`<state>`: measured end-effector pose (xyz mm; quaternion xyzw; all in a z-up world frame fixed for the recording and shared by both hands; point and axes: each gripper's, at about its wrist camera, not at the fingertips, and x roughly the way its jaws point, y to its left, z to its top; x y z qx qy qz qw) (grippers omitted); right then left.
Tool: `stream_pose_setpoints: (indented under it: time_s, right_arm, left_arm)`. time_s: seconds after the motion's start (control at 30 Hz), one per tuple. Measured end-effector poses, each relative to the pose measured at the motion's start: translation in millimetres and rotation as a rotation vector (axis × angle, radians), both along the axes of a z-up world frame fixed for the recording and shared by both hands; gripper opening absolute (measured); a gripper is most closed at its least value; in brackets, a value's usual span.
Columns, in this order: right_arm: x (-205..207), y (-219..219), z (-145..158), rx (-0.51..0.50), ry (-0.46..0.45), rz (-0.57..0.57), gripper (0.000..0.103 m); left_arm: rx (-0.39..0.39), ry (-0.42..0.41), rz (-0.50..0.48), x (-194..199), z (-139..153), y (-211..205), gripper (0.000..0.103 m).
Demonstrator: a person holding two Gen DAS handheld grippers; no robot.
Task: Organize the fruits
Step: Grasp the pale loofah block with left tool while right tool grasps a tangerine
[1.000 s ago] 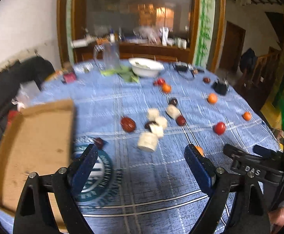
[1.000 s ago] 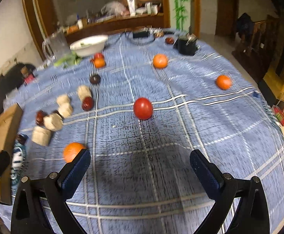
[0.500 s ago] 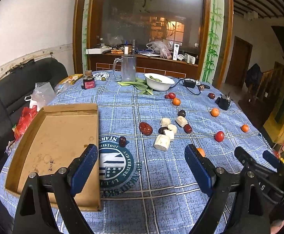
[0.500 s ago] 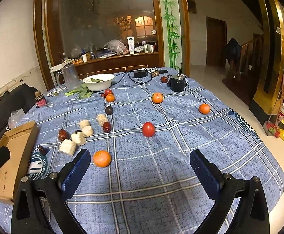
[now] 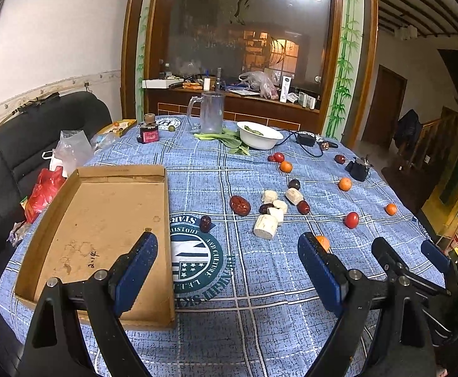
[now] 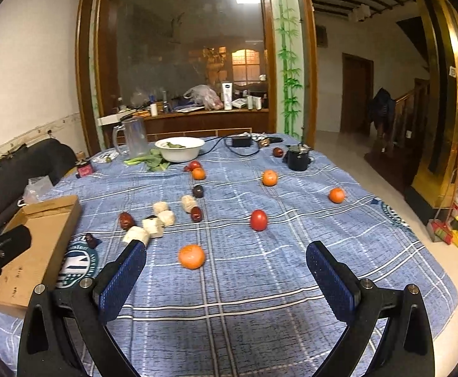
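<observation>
On the tabletop: blue plaid cloth, fruits scattered loose.
Oranges: nearest orange ahead of the right tool; three more farther back.
Red tomato: smooth, mid-cloth, well apart from the rest.
Dried red dates: dark, wrinkled, among pale cut chunks.
Cardboard tray: shallow, holds nothing, at the left edge; handwritten mark, too small to read.
Cloth emblem: round teal seal, lettering only partly legible.
Left tool: spread wide, pinching nothing.
Right tool: spread wide, pinching nothing.
</observation>
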<state>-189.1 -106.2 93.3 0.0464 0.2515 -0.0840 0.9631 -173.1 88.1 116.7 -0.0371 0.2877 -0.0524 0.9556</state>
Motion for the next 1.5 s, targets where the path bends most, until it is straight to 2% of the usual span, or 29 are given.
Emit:
stream_pose_setpoints:
  time_s: [0.67,1.07,1.17,1.4,1.5]
  right_arm:
    - [33.7,-7.4,-33.3,0.059,0.117,0.040,0.103]
    - [52.3,-10.4,-43.5,0.077,0.167,0.065,0.103]
    - [57.4,-11.0,-43.4,0.073,0.185,0.091,0.103]
    - [71.5,-11.4,-44.0,0.071,0.237,0.175,0.103]
    - [83.8,-8.8,-48.1,0.089,0.271,0.214,0.102]
  left_arm:
    - [0.019,0.127,-0.013,41.1,-32.3,-9.2,0.090]
    - [0.022,0.178,-0.007,62.1,-47.7,-9.9,0.090]
    - [0.011,0.180,0.000,67.3,-46.3,-0.5,0.090]
    - [-0.083,0.188,0.118,87.3,-40.2,56.9,0.090]
    - [-0.088,0.197,0.129,92.6,-42.8,66.5,0.090]
